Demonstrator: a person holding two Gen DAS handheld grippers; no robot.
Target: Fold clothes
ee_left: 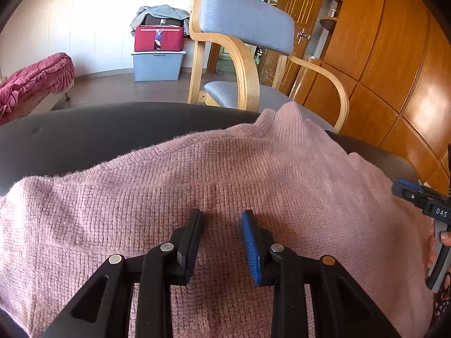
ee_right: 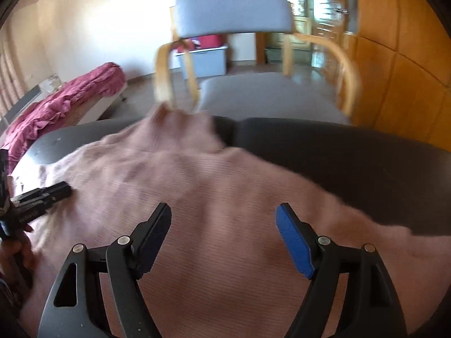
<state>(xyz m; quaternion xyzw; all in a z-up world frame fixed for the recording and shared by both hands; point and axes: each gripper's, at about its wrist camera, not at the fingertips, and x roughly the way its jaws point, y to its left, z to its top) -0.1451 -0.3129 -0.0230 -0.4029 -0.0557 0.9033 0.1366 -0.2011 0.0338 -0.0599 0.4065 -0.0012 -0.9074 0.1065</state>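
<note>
A sweater (ee_left: 214,174) is laid across the desk (ee_left: 93,132), its collar toward the far edge; the left claw (ee_left: 221,242) is positioned over its near part, with the right claw (ee_right: 224,236) to the right. Behind the desk an armchair (ee_left: 248,31) is placed. Farther back and to the left, stacked storage boxes (ee_left: 157,53) are set against the wall, a bed (ee_left: 33,81) at far left; wardrobe panels (ee_left: 394,64) are ranged along the right.
</note>
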